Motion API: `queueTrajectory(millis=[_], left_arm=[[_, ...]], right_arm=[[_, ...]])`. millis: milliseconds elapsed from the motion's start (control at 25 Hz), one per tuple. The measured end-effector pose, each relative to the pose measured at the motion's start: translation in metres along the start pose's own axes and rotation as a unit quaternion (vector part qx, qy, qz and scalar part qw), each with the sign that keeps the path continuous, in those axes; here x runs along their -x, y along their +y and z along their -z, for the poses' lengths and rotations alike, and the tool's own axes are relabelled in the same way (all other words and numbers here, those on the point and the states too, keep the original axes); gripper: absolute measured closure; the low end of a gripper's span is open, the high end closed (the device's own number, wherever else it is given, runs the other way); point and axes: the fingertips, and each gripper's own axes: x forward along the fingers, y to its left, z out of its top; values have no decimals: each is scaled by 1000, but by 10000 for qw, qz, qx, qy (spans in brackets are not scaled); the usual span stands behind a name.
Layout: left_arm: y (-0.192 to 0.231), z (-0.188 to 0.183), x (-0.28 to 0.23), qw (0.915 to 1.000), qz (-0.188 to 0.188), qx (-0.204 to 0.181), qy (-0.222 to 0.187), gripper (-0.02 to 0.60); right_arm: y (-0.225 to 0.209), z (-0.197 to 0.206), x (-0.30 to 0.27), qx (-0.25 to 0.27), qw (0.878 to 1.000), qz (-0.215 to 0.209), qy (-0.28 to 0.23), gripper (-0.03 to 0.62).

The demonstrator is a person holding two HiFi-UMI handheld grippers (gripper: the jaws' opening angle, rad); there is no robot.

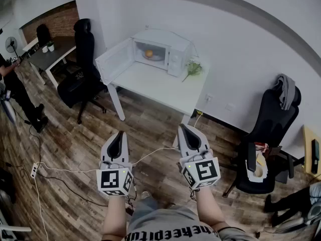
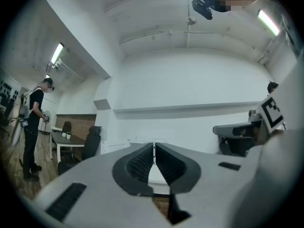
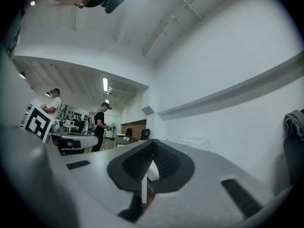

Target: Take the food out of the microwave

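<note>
Standing on a wood floor (image 1: 150,129), a person is holding the left hand-held gripper (image 1: 119,134) and the right hand-held gripper (image 1: 183,128) side by side in front of the body, both pointing roughly level. In each gripper's own view the two jaws are pressing together along their ribbed pads, with nothing caught between them.

A thin white cable (image 1: 70,170) is trailing from the grippers across the floor to a power strip (image 1: 34,170), off to the left of the left hand-held gripper.

Ahead of both grippers and well apart from them, a white bench (image 1: 165,89) is standing against the wall. It is carrying a white microwave (image 1: 173,49), whose door (image 1: 114,60) is hanging open on the left gripper's side. The food (image 1: 149,52), a round orange item, is sitting on a plate (image 1: 153,57) inside the microwave, with neither gripper near it. A small green plant (image 1: 193,68) is resting on the bench just beside the microwave, on the right gripper's side.

A black office chair (image 1: 83,77) is standing ahead and to the left of the left hand-held gripper. Another chair (image 1: 273,134), with a grey garment (image 1: 286,89) over its back, is standing to the right of the right one. Far to the left, a person in dark clothes (image 1: 17,92) is standing near a second bench (image 1: 50,58).
</note>
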Motion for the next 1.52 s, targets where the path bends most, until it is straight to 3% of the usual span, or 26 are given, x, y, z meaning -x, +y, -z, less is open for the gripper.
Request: queueTrajectory(millis=[480,1160,1520], left_arm=[[14,4,-15,9999,107,-5,14,568],[83,12,-56,9988,484,-12,7,568],[105,24,-100,9989,458,54,10,568]], right_arm=[[3,2,-20,44,10000,25,-47,589],[31,12,-90,-130,9995,200,-198,589],[15,21,-144,-112,9996,178,-205,589]])
